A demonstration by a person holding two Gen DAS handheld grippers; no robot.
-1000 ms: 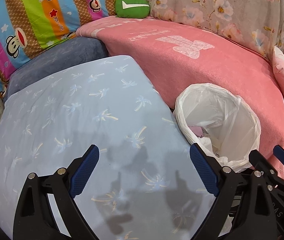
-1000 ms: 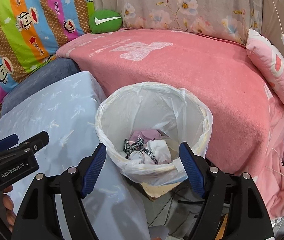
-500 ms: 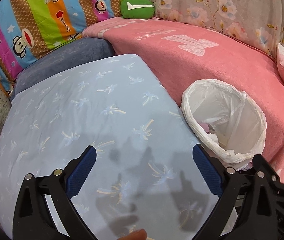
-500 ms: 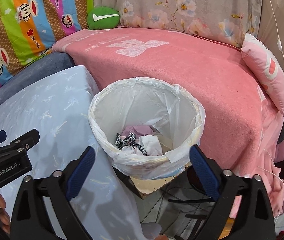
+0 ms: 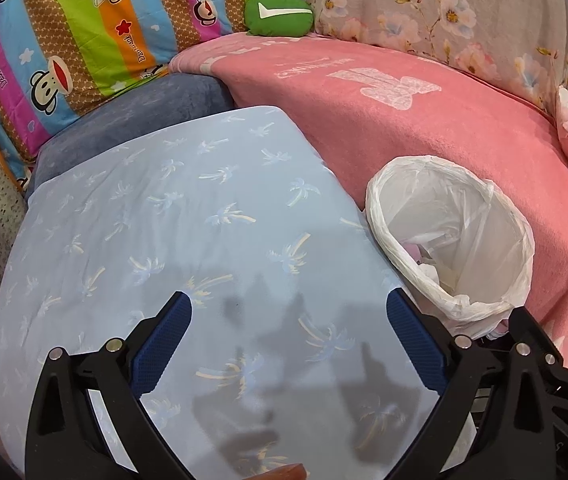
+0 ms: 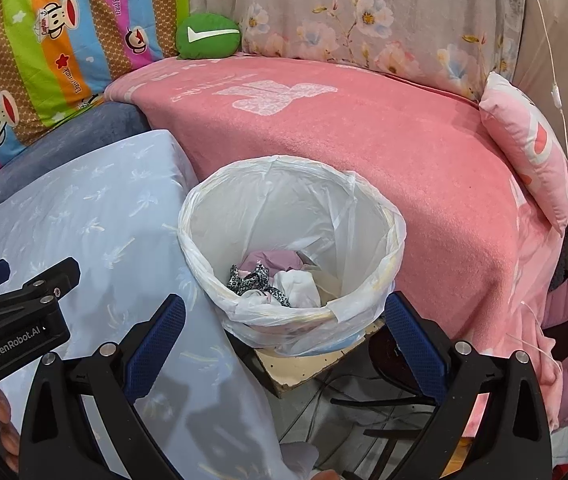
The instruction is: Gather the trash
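A bin lined with a white plastic bag point(image 6: 303, 208) stands between the table and the sofa. Crumpled trash point(image 6: 276, 276) lies at its bottom: white, pink and leopard-print pieces. My right gripper point(image 6: 284, 302) hovers just in front of the bin's near rim, open, with nothing between its blue pads. My left gripper point(image 5: 287, 300) hangs open and empty over the light blue tablecloth point(image 5: 204, 220). From there the bin point(image 5: 463, 216) shows to the right. No loose trash shows on the cloth.
A pink blanket point(image 5: 403, 120) covers the sofa behind the bin, with a green cushion point(image 5: 280, 14) and a pink pillow point(image 6: 523, 152) on it. A striped cartoon quilt point(image 5: 64, 40) hangs at the left. A cardboard piece point(image 6: 303, 364) and cables lie under the bin.
The right gripper's jaws have spread wider, and the left's a little. Both views have shifted only slightly, and the trash in the bin lies as before.
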